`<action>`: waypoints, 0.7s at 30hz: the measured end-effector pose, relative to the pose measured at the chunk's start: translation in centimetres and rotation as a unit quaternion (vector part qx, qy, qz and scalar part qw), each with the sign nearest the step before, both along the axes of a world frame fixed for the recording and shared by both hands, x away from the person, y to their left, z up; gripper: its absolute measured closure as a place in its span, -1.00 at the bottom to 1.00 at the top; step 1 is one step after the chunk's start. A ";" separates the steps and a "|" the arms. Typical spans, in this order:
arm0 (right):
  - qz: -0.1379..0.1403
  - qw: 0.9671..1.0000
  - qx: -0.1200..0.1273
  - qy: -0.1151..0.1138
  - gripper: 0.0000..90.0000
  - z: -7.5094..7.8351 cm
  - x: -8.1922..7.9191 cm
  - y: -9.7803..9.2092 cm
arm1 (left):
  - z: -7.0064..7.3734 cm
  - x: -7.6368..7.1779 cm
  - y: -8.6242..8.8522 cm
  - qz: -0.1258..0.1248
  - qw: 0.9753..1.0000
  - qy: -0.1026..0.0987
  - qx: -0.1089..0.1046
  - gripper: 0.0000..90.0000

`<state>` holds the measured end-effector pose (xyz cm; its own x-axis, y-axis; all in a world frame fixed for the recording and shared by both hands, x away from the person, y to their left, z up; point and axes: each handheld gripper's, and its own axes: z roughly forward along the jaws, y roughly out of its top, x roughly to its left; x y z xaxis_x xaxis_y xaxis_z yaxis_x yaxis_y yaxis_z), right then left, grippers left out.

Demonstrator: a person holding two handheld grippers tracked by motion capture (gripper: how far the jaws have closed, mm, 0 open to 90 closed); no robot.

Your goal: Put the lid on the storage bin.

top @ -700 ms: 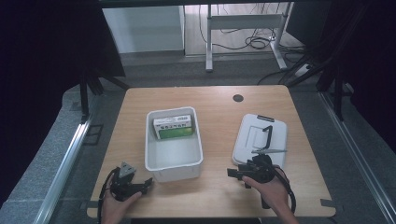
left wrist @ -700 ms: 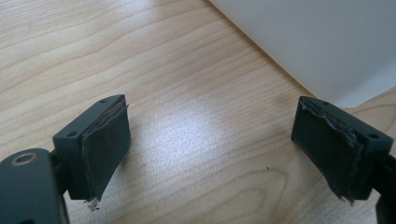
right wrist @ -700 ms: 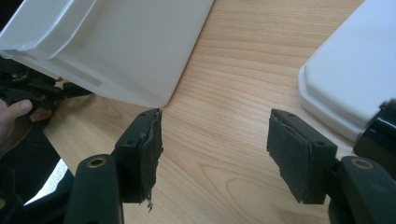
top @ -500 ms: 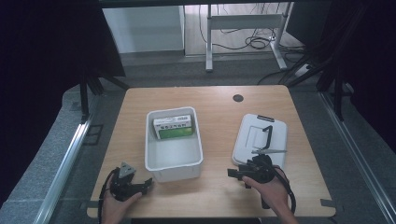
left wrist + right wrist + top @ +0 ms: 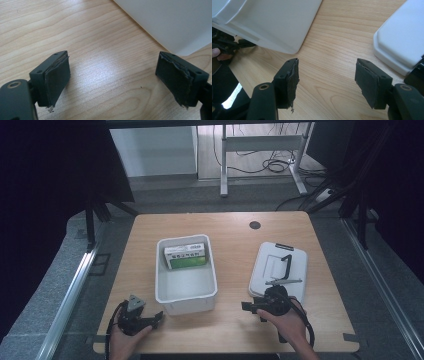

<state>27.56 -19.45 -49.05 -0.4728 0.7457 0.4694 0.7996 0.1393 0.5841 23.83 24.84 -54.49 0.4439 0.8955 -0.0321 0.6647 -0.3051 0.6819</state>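
Claws are both spread wide with nothing between the pads, so that's where I'm at. Using the white bin [image 5: 186, 272] in the middle of the desk [image 5: 235, 227] as the reference: my left claw [image 5: 156, 316] sits on the desk just off the bin's near left corner, pointing toward its near wall. In the left gripper view there's just bare wood between the pads, with the bin's white wall [image 5: 172, 22] a little ahead and off to one side, not touching. My right claw [image 5: 246, 306] is on the other side of the bin, near its near right corner, pointing back toward it. In the right gripper view the bin's corner [image 5: 274, 25] is ahead on one side and the white lid [image 5: 402, 42] on the other, with open wood under the pads. That lid [image 5: 280, 270] lies flat beside the bin on its right, black handle [image 5: 286, 266] up, and my right hand [image 5: 285, 322] is at its near edge. Inside the bin, against the far wall, there's a green and white box [image 5: 186, 256].
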 end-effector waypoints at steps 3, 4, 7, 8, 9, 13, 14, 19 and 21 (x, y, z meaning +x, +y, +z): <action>0.001 1.000 0.001 -0.001 -0.20 0.1 0.0 0.1 | 0.0 -0.1 0.0 0.001 1.000 0.000 0.000 -0.71; 0.001 1.000 0.003 -0.001 -0.20 0.1 -0.1 0.2 | 0.0 -0.1 0.0 0.001 1.000 0.000 0.000 -0.71; 0.003 1.000 0.002 0.000 -0.20 0.1 -0.1 0.3 | 0.0 -0.1 0.0 0.002 1.000 0.000 0.000 -0.71; 0.005 1.000 0.001 0.001 -0.20 0.1 0.0 0.5 | 0.0 -0.1 0.0 0.001 1.000 0.000 0.000 -0.71; 0.005 1.000 0.001 0.001 -0.20 0.1 0.0 0.5 | 0.0 -0.1 0.0 0.002 1.000 0.000 0.000 -0.71; 0.009 1.000 0.000 0.001 -0.19 0.0 0.1 0.7 | 0.0 -0.1 0.0 0.002 1.000 0.000 0.000 -0.71; 0.008 1.000 0.001 -0.001 -0.19 0.1 0.1 0.7 | 0.0 -0.1 0.0 0.002 1.000 0.000 0.000 -0.71; 0.006 1.000 0.002 -0.004 -0.19 0.5 0.1 0.5 | 0.0 -0.1 0.0 0.002 1.000 0.000 0.000 -0.71; 0.005 1.000 0.006 -0.008 -0.19 0.8 0.1 0.4 | 0.0 -0.1 0.0 0.002 1.000 0.000 0.000 -0.72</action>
<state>27.65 -19.05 -48.24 -0.4881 0.7351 0.4704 0.7883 0.1401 0.5991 23.72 24.83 -54.48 0.4410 0.8969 -0.0320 0.6656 -0.3029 0.6821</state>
